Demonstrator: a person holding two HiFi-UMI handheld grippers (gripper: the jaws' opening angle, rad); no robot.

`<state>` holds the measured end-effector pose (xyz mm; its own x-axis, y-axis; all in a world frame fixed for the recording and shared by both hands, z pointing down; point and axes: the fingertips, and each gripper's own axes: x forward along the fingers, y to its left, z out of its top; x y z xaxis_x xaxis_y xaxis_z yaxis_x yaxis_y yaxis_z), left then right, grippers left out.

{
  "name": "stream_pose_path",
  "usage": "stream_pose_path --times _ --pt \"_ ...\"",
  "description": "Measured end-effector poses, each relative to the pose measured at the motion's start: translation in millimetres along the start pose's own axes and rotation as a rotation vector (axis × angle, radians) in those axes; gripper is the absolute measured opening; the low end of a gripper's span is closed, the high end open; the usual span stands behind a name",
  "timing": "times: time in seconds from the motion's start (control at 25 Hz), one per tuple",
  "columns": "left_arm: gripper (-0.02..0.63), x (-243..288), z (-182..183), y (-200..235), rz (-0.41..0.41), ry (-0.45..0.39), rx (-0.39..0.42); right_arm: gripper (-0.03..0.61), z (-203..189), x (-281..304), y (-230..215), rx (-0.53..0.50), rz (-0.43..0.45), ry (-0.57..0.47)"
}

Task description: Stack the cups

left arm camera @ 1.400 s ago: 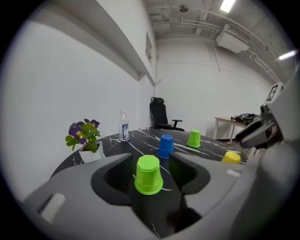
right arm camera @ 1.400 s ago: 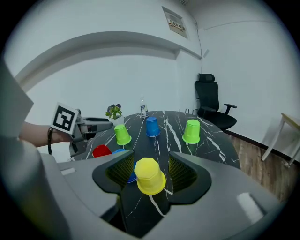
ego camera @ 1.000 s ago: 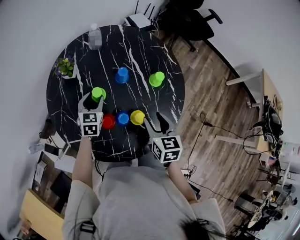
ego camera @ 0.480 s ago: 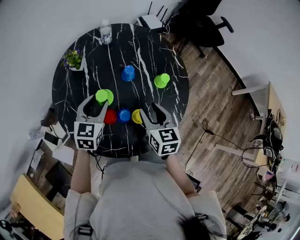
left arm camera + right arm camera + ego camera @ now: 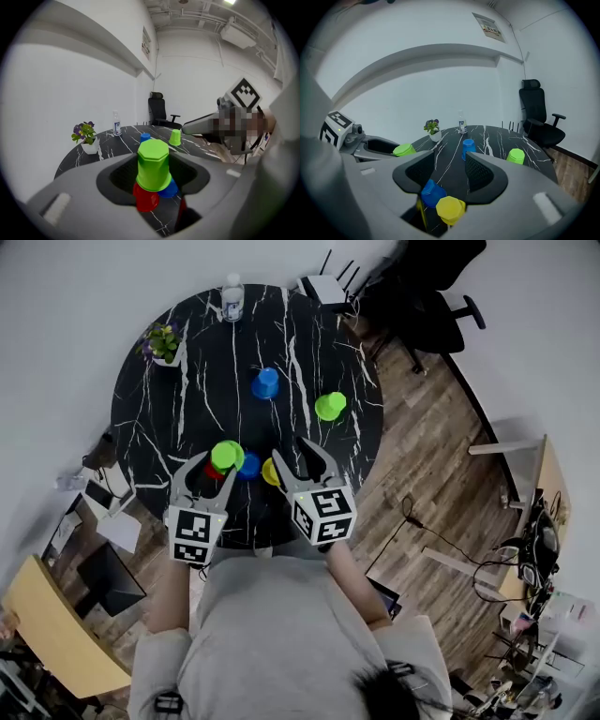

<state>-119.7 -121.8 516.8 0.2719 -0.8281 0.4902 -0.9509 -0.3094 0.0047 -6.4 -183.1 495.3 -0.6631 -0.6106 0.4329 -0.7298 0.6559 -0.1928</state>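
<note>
My left tongs (image 5: pixel 214 468) are clamped on a green cup (image 5: pixel 152 164), which sits upside down between the pads, right above the red cup (image 5: pixel 145 199). I cannot tell whether the green rim touches the red one yet. The red cup stands at the left end of a row near my edge of the bench (image 5: pixel 309 343), with the near blue cup (image 5: pixel 169 188) just beside it and the yellow cup (image 5: pixel 450 209) just beside that. My right tongs (image 5: pixel 291 454) hang over the yellow end of the row, their jaws apart and gripping nothing. Farther across the bench a far blue cup (image 5: pixel 267 383) and a second green cup (image 5: pixel 330 406) stand apart, both upside down.
</note>
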Motion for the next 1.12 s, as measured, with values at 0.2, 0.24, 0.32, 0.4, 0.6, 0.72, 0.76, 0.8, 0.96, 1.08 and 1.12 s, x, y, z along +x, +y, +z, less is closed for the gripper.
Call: stream_pose_path --times 0.2,0.24,0.32,0.4,0.6,0.72,0.76,0.8,0.96,1.08,1.12 --pt "0.259 3.8 -13.1 -11.5 0.003 0.034 -0.006 0.207 -2.5 -0.6 -4.5 0.0 0.013 0.012" --pt "0.259 4.9 -15.1 -13.1 0.001 0.04 -0.005 0.207 -2.8 -0.6 -5.7 0.002 0.014 0.014" --pt "0.259 5.9 -18.0 -15.2 0.003 0.046 -0.004 0.207 -3.4 -0.7 -7.4 0.006 0.017 0.017" --pt "0.261 5.7 -18.6 -15.2 0.013 0.04 0.0 0.207 -3.7 -0.6 -8.8 0.006 0.021 0.021" --pt "0.278 3.4 -13.5 -16.4 0.006 -0.013 0.004 0.207 -1.9 3.9 -14.4 0.002 0.035 0.028" --pt "0.307 -4.0 -5.1 -14.5 0.006 -0.07 -0.039 0.207 5.2 10.5 -22.0 -0.024 0.048 0.032" --pt "0.308 -8.6 -1.6 -11.7 0.018 -0.096 -0.062 0.207 9.4 13.7 -25.2 -0.037 0.053 0.033" --pt "0.308 -14.3 1.0 -7.4 0.039 -0.124 -0.091 0.207 14.5 17.7 -28.3 -0.053 0.061 0.034" --pt "0.281 -42.7 5.5 15.1 0.183 -0.226 -0.257 0.209 37.2 39.8 -37.3 -0.13 0.118 0.046" --pt "0.171 -60.6 -0.4 27.6 0.319 -0.25 -0.331 0.209 48.0 61.7 -43.0 -0.175 0.163 0.062" --pt "0.14 -65.3 -3.2 29.9 0.361 -0.251 -0.343 0.209 48.6 69.4 -44.6 -0.184 0.178 0.073"
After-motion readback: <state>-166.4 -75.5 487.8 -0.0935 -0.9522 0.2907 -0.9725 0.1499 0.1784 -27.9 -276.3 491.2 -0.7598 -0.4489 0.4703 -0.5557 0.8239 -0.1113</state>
